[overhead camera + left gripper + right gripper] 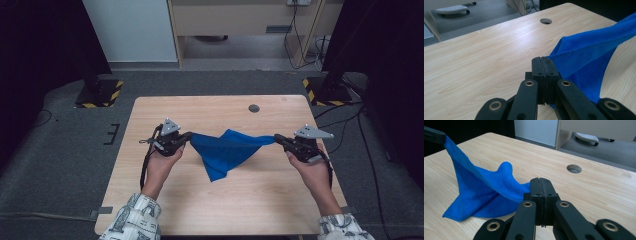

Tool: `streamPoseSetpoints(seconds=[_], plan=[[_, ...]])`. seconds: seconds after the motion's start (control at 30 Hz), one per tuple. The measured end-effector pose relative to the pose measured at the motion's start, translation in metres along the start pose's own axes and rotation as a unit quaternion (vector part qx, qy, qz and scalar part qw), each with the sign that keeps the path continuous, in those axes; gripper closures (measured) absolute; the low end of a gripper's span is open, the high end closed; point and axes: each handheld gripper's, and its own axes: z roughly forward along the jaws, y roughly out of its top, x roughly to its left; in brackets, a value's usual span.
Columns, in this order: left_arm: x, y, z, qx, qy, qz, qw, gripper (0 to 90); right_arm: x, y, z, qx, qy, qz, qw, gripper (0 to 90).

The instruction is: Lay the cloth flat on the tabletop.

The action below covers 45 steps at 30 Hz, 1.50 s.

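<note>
At the near edge of the wooden table [150,210], two forearms in patterned sleeves [134,216] come in. The left gripper [189,135] has its jaws pressed together on one corner of the blue microfiber cloth [225,150]. The right gripper [276,137] pinches the opposite corner in the same way. The cloth hangs between them above the table middle, and its lower tip touches the wood. Farther away is a round cable hole [254,108] in the tabletop.
</note>
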Motion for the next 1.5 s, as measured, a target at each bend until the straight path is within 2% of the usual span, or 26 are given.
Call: streamPoseSetpoints(seconds=[0.4,0.93,1.5], plan=[[-0.007,0.028,-0.026,-0.028,0.008,0.024,0.9993,89.5,0.005,0.025,-0.020,-0.021,-0.001,-0.014,0.9997,90.0],[-0.014,0.047,-0.043,-0.042,0.011,0.046,0.9980,89.4,0.009,0.040,-0.034,-0.036,0.001,-0.027,0.9990,90.0],[-0.014,0.058,-0.053,-0.059,0.007,0.046,0.9972,89.4,0.010,0.055,-0.042,-0.048,0.003,-0.034,0.9983,90.0]])
